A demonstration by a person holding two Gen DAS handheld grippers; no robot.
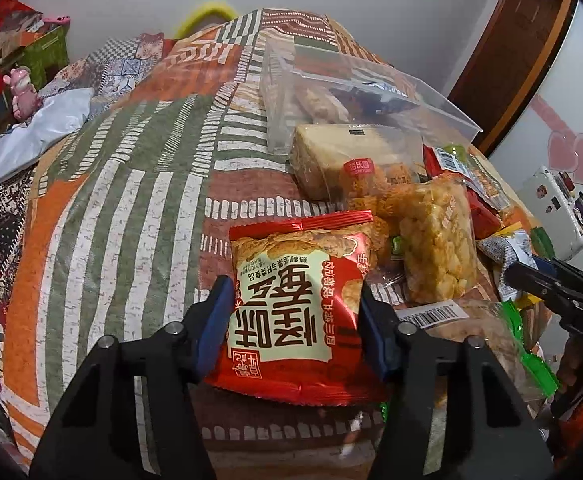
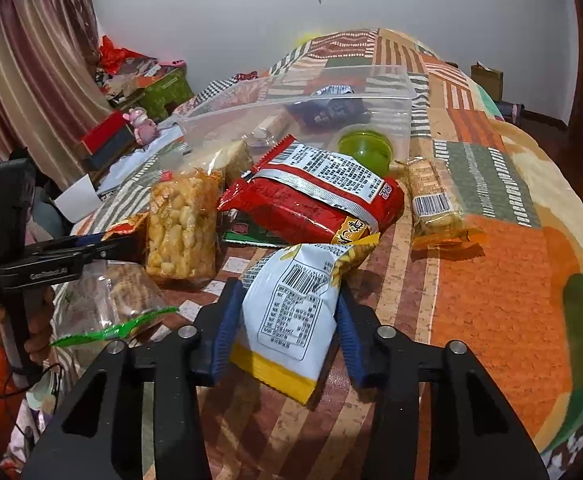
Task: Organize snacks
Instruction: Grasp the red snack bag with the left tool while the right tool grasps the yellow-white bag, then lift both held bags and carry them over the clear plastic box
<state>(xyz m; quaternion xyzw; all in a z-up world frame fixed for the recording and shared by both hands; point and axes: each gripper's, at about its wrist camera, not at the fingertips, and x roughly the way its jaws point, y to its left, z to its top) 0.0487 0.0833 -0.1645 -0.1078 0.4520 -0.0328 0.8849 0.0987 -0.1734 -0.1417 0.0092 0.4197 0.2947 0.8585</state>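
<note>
Pinching soft packets, the left gripper (image 1: 291, 304) clamps a red snack bag (image 1: 297, 304), the right gripper (image 2: 285, 320) a white one (image 2: 291, 312); either slick, puffy wrapper could slip out when lifted.

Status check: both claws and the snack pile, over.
Left claw shut on red packet. Right claw shut on white packet. Clear bin beyond the pile; nothing blocking.

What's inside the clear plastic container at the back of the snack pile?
Through the clear plastic container: a dark blue packet and a tan wrapped bar. Glare and the snacks in front hide the rest.
</note>
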